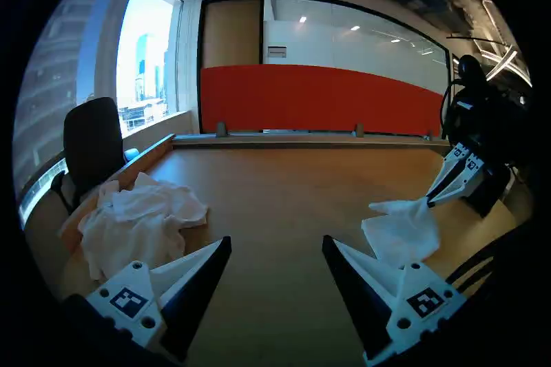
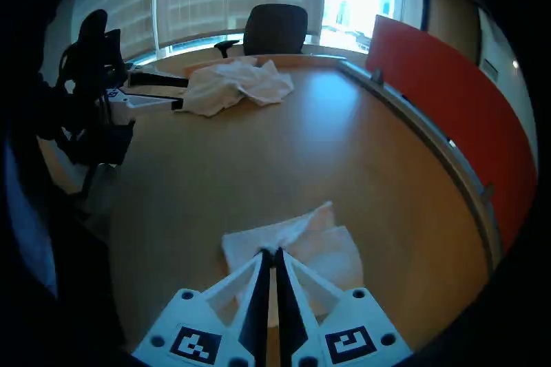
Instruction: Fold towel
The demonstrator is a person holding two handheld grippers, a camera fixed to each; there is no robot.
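we've got our right gripper (image 2: 271, 251) pinched tight on the small towel (image 2: 313, 246) corner, left gripper (image 1: 275, 243) jaws wide apart holding nothing, crumpled towel pile (image 1: 141, 222) beside it

office | long wooden desk (image 2: 289, 140) | red divider (image 1: 317, 98) | swivel chair (image 2: 275, 29) | high-rise windows (image 1: 144, 64)

No word, number or brand name is legible. Black-and-white square code markers (image 1: 129, 300), without letters, sit on the left gripper (image 1: 275, 239) at 7 and 5 o'clock.
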